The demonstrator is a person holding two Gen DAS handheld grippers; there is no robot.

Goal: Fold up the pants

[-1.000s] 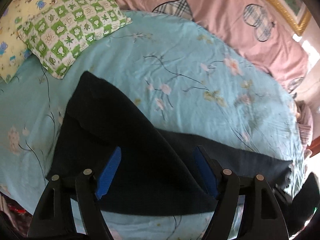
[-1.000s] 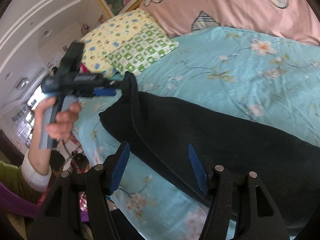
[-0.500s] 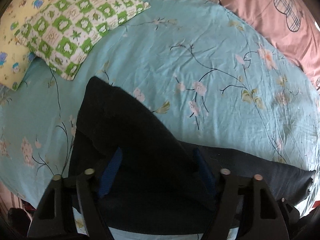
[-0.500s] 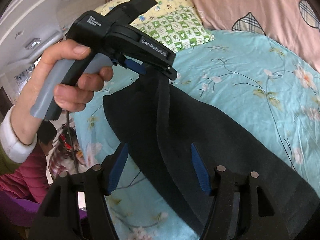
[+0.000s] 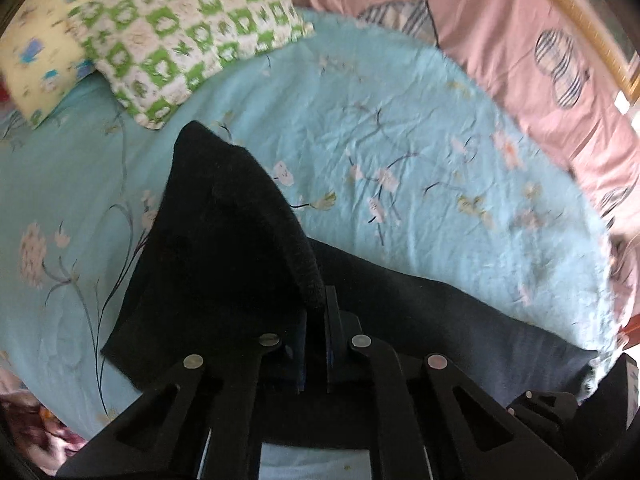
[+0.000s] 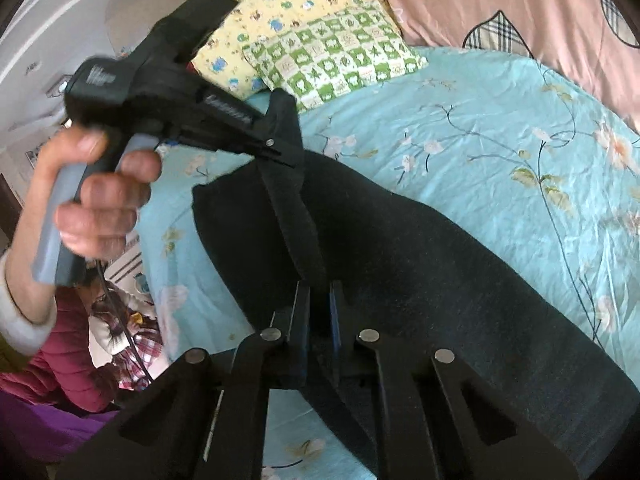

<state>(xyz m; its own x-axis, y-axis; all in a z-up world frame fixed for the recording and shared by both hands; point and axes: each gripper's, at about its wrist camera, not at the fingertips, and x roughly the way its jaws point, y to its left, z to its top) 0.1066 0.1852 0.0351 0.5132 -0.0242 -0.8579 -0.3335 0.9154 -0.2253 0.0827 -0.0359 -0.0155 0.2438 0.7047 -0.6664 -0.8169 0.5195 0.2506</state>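
Right wrist view: both grippers' fingers have just been closing, the left gripper (image 6: 280, 148) and right gripper (image 6: 318, 300) now pinching the pants (image 6: 400, 248) edge above the bed (image 6: 500, 128), readying the fold.

Your pants (image 6: 420, 264) are dark, matt, slightly fuzzy knit cloth. The bed sheet (image 5: 400, 120) under them is smooth, lightly creased cotton-like fabric. Your tongs (image 6: 318, 312) look like matt black plastic with shiny metal rivets.
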